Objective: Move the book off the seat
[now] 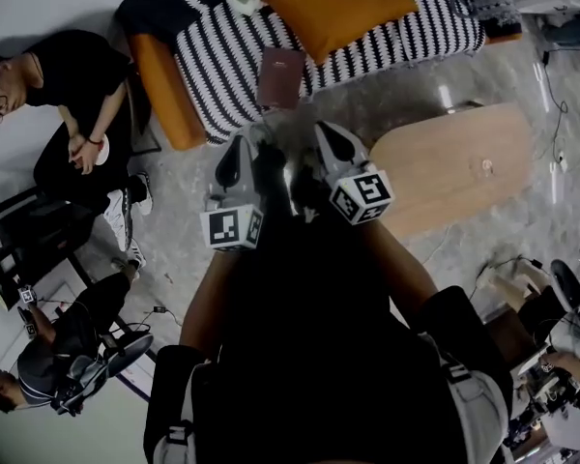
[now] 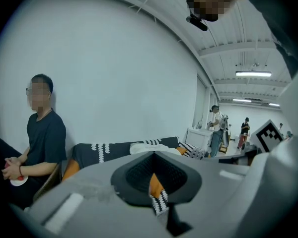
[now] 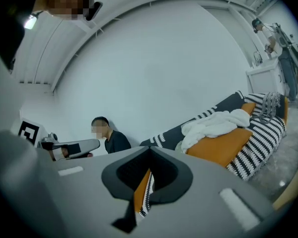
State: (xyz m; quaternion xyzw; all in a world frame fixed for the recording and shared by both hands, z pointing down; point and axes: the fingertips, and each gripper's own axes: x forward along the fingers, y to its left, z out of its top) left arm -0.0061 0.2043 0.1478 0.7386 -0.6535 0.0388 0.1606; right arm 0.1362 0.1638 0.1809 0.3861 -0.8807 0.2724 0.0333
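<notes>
Your left gripper (image 1: 249, 141) and right gripper (image 1: 327, 135) hang side by side in front of you, both with jaws pressed together on nothing. The book (image 1: 280, 77) lies flat on the striped sofa seat (image 1: 406, 37), near its front edge, just beyond the tips. Step in hand: approach, no contact yet. Next move, by my reading: spread one pair of jaws and reach for the book's near edge

text seen: none I can read | book (image 1: 280, 75) cover: a faint mark, too small for me to read | numbers, brands, signs: none legible
</notes>
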